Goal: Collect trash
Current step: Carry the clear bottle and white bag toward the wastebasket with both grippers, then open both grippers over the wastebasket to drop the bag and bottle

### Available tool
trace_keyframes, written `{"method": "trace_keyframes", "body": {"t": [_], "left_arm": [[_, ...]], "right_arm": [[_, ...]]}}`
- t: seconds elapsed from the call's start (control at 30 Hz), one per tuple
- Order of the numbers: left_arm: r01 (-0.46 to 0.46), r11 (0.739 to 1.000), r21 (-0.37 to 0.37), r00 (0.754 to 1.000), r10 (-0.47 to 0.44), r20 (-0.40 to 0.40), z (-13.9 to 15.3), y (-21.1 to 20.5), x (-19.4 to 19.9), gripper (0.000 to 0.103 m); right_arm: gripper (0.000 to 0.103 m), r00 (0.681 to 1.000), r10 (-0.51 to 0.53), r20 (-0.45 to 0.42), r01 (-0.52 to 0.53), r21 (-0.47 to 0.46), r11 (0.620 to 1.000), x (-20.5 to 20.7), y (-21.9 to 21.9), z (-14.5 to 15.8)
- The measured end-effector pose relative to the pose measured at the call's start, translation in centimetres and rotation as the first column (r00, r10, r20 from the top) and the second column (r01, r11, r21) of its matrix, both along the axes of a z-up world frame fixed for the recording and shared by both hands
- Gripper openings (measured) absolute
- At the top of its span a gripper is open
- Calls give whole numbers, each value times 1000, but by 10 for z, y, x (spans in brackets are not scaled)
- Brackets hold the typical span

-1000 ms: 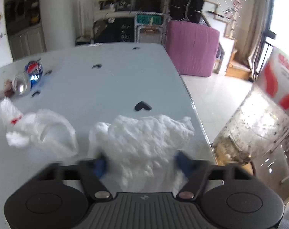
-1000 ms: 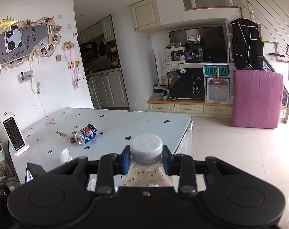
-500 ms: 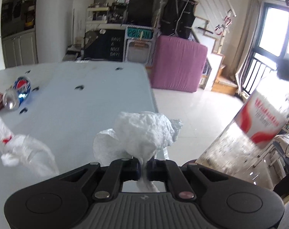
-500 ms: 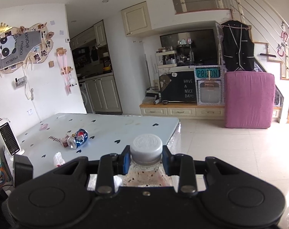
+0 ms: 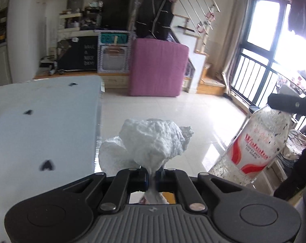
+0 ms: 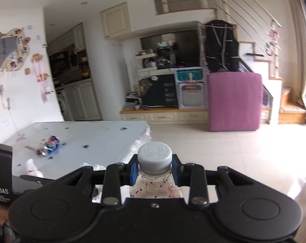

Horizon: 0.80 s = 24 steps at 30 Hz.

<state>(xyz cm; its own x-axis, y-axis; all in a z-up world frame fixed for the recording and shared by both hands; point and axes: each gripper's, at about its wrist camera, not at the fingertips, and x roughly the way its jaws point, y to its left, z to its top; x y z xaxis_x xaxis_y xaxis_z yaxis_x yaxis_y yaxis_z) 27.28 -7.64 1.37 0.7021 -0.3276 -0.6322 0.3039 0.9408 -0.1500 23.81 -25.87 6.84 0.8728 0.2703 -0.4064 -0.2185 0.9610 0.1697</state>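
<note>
My left gripper (image 5: 152,177) is shut on a crumpled white tissue wad (image 5: 153,143) and holds it in the air past the right edge of the pale blue table (image 5: 41,121). My right gripper (image 6: 154,171) is shut on the neck of a clear plastic bottle (image 6: 155,186) with a white cap; the bottle also shows in the left wrist view (image 5: 256,147) with its red and white label. A crushed Pepsi can (image 6: 50,144) and a small white plastic scrap (image 6: 32,166) lie on the table.
A pink upholstered block (image 5: 158,68) stands on the tiled floor (image 5: 193,117) beyond the table. Low cabinets and a black chalkboard sign (image 6: 163,93) line the back wall. A balcony railing (image 5: 254,81) is at the right.
My left gripper closed on the tissue wad, lifted it off the table and swung it right, past the table edge. My right gripper kept hold of the bottle and turned slightly right.
</note>
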Motion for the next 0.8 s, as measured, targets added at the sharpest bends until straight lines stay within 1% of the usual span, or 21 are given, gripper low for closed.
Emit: {"method": "trace_keyframes", "body": {"t": [0.13, 0.3, 0.43, 0.57, 0.7, 0.8], "left_arm": [[28, 1000, -5, 999, -28, -41, -21, -26, 16, 6], [29, 999, -22, 991, -32, -133, -62, -46, 36, 5], [13, 999, -32, 974, -20, -224, -104, -56, 54, 5], [-6, 1000, -24, 953, -2, -303, -145, -64, 72, 5], [-24, 1000, -6, 934, 20, -356, -179, -68, 87, 5], [-40, 999, 2, 924, 38, -382, -196, -71, 96, 5]], "right_arm": [[34, 998, -50, -34, 50, -12, 999, 7, -27, -20], [34, 991, -96, -94, 94, -23, 995, 20, -54, -57], [34, 983, -116, -144, 113, -26, 993, 34, -71, -89], [34, 975, -125, -181, 122, -27, 992, 48, -83, -117], [34, 972, -129, -195, 126, -27, 992, 62, -89, -142], [34, 969, -119, -214, 127, 23, 992, 72, -93, -160]]}}
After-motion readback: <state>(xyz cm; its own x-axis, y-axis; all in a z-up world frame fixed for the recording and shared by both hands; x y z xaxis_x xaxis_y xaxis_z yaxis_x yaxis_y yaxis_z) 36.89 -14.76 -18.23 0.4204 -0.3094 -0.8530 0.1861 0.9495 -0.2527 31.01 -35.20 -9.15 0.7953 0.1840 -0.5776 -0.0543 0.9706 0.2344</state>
